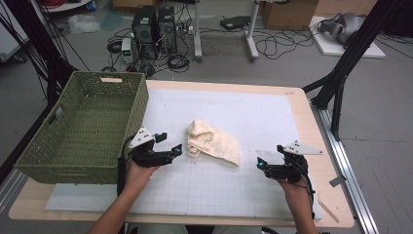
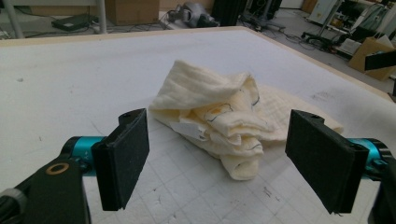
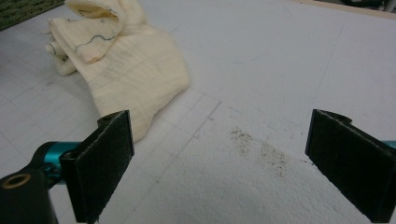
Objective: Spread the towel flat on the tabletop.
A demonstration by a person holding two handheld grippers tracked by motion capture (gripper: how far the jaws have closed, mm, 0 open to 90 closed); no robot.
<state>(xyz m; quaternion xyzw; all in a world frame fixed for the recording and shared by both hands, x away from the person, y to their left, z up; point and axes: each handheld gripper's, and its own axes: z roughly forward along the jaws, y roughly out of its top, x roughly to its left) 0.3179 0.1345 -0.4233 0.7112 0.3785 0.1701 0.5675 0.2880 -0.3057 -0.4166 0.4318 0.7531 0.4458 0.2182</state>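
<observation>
High view shows my left gripper point(image 1: 170, 144) and right gripper point(image 1: 261, 163) flanking the crumpled cream cloth point(image 1: 213, 142) on the table point(image 1: 272, 122), fingers spread wide, empty. I risk pinching one loose fold, so the bundle unravels and drags.

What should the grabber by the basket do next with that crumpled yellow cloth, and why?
Probably ease the left gripper forward a little and close on the near fold of the cloth. Its jaws stand wide open, aimed at the bunched end, not touching it. The right gripper is open too, with its jaws apart from the cloth's far edge.
</observation>
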